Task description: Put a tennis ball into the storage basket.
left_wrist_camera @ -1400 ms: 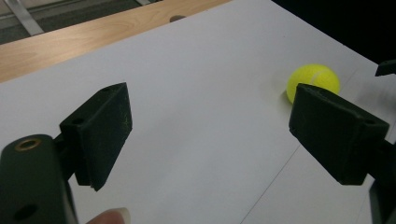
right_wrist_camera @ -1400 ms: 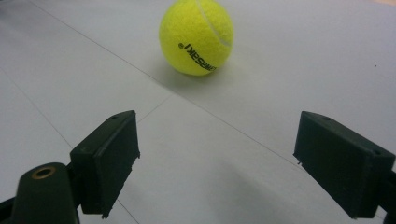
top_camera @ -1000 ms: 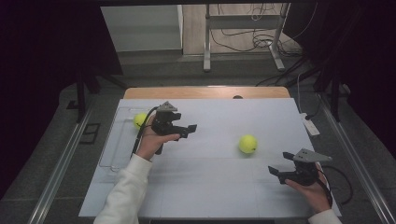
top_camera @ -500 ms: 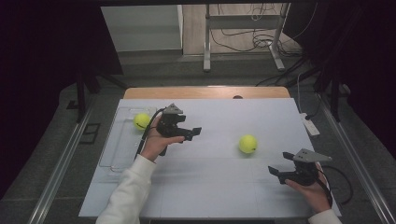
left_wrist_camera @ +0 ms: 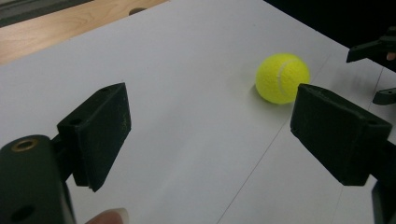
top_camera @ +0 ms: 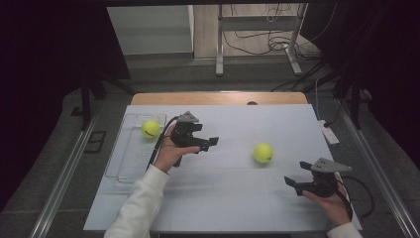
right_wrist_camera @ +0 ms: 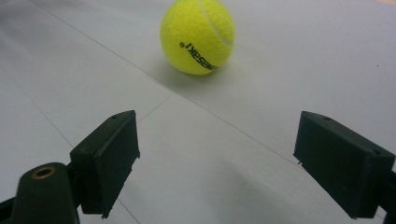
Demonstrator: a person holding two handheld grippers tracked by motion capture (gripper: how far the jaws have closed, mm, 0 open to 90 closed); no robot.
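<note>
A yellow tennis ball [top_camera: 263, 152] lies on the white table sheet [top_camera: 237, 198], right of centre. A second tennis ball [top_camera: 150, 129] rests in a clear tray [top_camera: 124, 163] at the left. My left gripper [top_camera: 208, 145] hovers between them, open and empty, its jaws pointing right toward the loose ball [left_wrist_camera: 282, 78]. In the left gripper view the jaws of my left gripper [left_wrist_camera: 210, 126] stand wide apart. My right gripper [top_camera: 293, 184] sits near the front right, open, empty and aimed at the same ball [right_wrist_camera: 197, 36], which lies a short way ahead of its jaws [right_wrist_camera: 215, 154].
A white power strip [top_camera: 328, 131] lies at the table's right edge. A strip of bare wooden tabletop [top_camera: 213, 98] shows behind the white sheet. Metal stand legs [top_camera: 218, 59] and cables are on the floor beyond. Metal rails run along both sides.
My left gripper has drifted slightly right, away from the tray, so the ball in the tray shows more fully. The right gripper and both balls have stayed put.
</note>
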